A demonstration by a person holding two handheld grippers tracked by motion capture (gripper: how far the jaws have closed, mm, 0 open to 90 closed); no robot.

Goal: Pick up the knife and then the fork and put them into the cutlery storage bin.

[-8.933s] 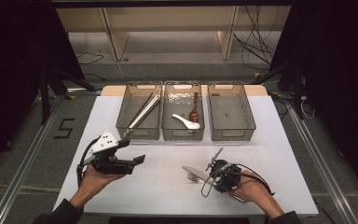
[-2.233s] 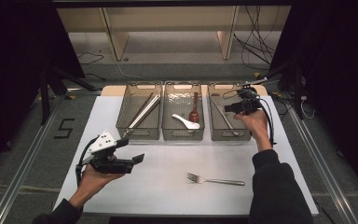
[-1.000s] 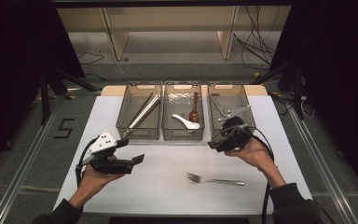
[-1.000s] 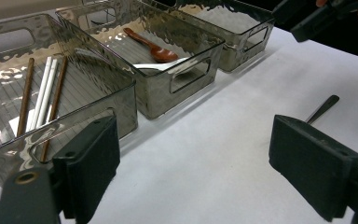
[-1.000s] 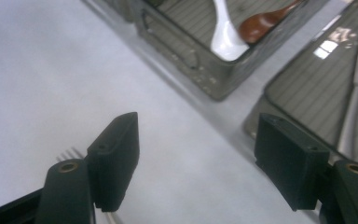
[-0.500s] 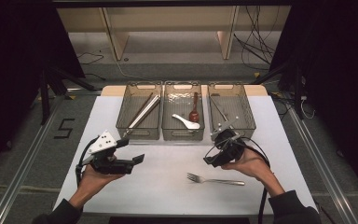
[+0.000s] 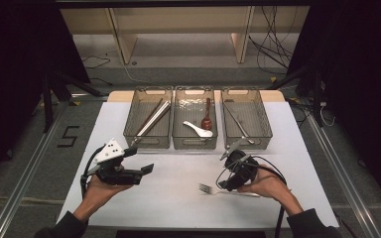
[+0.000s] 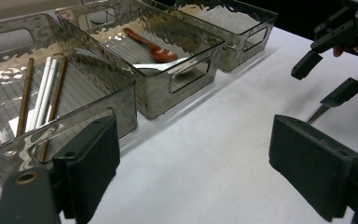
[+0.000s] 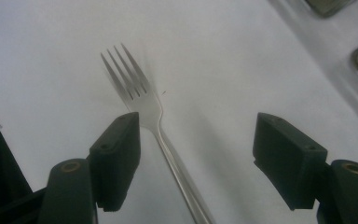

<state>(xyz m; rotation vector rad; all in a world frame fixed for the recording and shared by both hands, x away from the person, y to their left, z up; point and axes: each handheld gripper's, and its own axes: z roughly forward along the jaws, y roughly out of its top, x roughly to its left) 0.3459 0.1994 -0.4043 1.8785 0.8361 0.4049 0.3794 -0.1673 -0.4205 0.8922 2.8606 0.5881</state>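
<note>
White table (image 7: pixel 178 198): right claw (image 9: pixel 196 158) tilted down, just closing, astride fork (image 9: pixel 135 95), ungripped.

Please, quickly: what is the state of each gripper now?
Left gripper: open, holding nothing.
Right gripper: open, jaws have just been closing a little; the fork lies between them on the table, not gripped.

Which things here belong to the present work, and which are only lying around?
In use:
- fork on the table
- right gripper, open above it
- right bin, holding one utensil

Lying about:
- chopsticks
- brown spoon
- white spoon
- left gripper, open
</note>
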